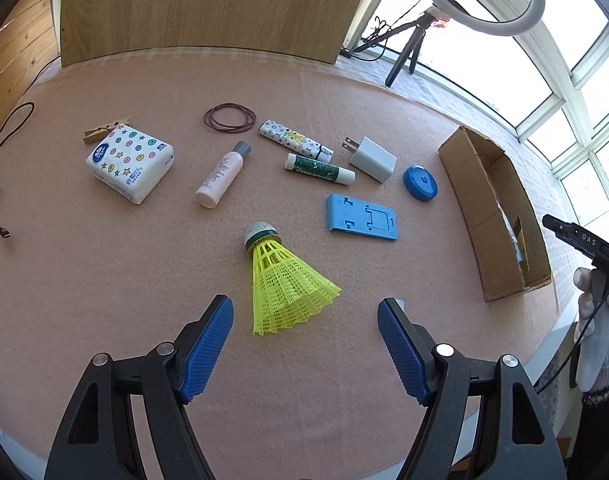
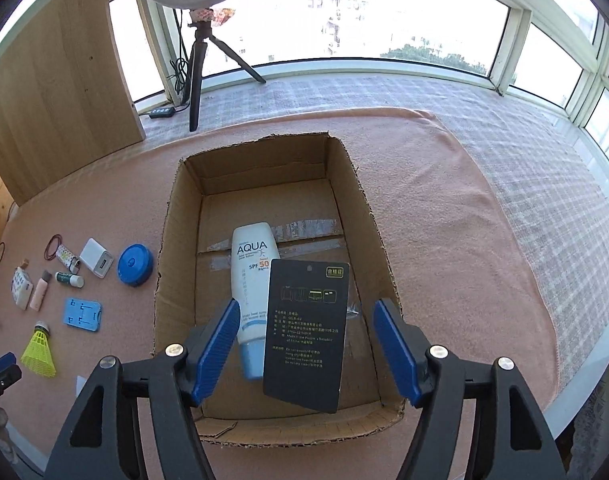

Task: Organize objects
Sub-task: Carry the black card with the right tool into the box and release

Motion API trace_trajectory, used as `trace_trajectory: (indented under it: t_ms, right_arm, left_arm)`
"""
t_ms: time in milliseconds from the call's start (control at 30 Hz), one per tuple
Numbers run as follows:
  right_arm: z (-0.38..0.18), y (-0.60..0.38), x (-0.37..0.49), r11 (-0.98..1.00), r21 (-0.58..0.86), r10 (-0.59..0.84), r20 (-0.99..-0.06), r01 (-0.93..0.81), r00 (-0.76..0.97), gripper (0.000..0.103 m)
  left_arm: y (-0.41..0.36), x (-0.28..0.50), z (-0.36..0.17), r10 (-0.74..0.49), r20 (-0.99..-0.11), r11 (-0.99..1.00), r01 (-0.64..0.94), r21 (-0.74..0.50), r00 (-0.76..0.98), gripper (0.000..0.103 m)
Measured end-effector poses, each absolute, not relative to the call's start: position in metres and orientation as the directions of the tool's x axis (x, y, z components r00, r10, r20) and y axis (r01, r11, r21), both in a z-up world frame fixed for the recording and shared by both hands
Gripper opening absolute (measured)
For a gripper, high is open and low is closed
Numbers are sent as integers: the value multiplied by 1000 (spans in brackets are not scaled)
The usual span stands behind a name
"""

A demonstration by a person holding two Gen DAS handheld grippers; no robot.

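— Progress so far?
— Sunscreen tube (image 2: 251,280) and black card (image 2: 304,332) lie in the cardboard box (image 2: 368,216) under my wide-open right gripper (image 2: 307,348); I judge most remains.
— Next?
— Shuttlecock (image 1: 282,280) lies just ahead of my left gripper (image 1: 304,344), also spread wide, holding nothing.

— We see a fuzzy matt pink cloth (image 1: 104,280) and a corrugated cardboard box (image 2: 368,216), rough at its edges.

— We see a glossy plastic tube (image 2: 250,280), a matt black card (image 2: 304,328) and a plastic mesh shuttlecock (image 1: 284,284).
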State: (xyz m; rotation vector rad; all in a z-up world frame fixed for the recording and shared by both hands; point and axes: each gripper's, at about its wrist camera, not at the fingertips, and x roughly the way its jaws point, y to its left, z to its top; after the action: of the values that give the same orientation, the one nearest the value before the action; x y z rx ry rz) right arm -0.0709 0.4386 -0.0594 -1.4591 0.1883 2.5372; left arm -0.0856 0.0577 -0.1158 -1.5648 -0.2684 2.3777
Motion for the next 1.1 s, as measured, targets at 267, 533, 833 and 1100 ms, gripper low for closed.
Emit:
trace_trajectory:
  t_ms: [267, 533, 833, 1100]
  right_arm:
    - [-50, 431, -70, -972, 34, 94, -853, -235, -513, 68]
    - [-36, 401, -71, -978, 144, -36, -828, -150, -559, 68]
    - [-35, 342, -81, -977, 212, -183, -819, 10, -543, 68]
    - [-57, 293, -99, -966, 223, -259, -842, 133, -473, 68]
  left_arm:
    - [58, -87, -117, 334, -866, -943, -134, -306, -371, 78]
    - [59, -90, -113, 330, -864, -944, -142, -298, -381, 77]
    - [50, -88, -112, 322, -861, -947, -121, -299, -394, 77]
    - [27, -91, -108, 301, -857, -953, -90, -291, -419, 77]
